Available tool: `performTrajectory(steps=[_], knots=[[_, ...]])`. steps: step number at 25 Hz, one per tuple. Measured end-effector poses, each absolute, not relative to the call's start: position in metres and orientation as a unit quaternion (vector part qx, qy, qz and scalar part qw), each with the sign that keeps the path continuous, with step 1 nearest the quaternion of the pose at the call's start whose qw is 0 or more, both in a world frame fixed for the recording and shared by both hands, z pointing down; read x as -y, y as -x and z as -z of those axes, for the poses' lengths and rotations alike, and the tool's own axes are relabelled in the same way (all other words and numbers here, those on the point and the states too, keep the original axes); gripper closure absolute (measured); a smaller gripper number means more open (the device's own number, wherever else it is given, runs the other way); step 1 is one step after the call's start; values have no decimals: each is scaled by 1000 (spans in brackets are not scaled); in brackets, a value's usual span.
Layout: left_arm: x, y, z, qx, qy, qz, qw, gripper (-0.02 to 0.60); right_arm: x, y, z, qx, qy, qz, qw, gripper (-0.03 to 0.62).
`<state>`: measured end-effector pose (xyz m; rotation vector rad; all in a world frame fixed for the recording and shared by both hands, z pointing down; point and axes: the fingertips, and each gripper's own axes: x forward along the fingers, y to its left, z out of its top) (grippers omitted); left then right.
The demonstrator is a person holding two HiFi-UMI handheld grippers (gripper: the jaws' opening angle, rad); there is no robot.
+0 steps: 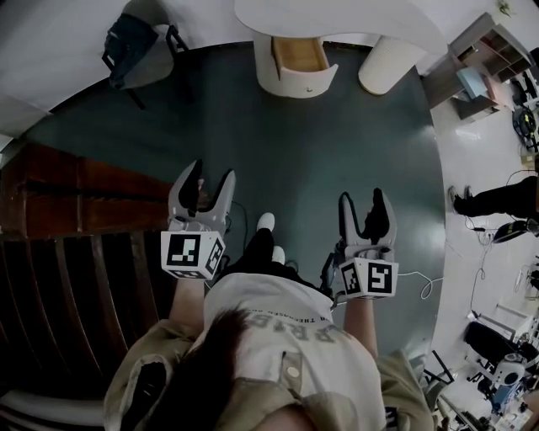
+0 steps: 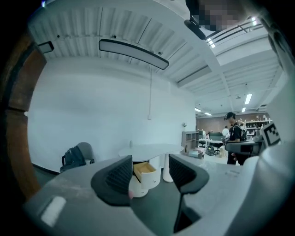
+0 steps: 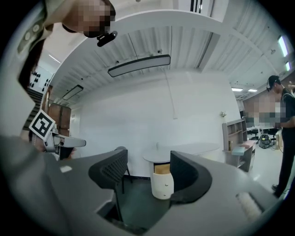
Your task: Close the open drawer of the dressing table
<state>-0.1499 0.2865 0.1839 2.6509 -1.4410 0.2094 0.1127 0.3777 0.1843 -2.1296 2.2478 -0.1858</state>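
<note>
The drawer (image 1: 299, 55) stands pulled out of the rounded white pedestal (image 1: 295, 84) of the dressing table (image 1: 337, 17), at the far end of the room, well apart from both grippers. Its wooden inside shows, but its back end runs under the white tabletop, and the tabletop itself is cut off at the far edge of the head view. In the right gripper view the right jaw covers the pedestal's right side.

The left gripper (image 1: 212, 172) and the right gripper (image 1: 363, 198) are held side by side near the person's body, both pointing toward the table. Each has its jaws spread wide with nothing between them.

The floor (image 1: 320, 151) is dark green and bare between the person and the table. A chair (image 1: 135, 46) carrying a dark bag stands far left by the white wall, dark wooden steps (image 1: 67, 252) lie to the left, and a shelf unit (image 1: 484, 59) stands far right.
</note>
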Motion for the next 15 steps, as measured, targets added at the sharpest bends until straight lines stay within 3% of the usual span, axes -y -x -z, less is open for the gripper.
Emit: performTrajectory(steps=[15], knots=[[-156,152,-172,457,-887,-60,31,331,-256,-125,-165,-706,708,13,23,304]])
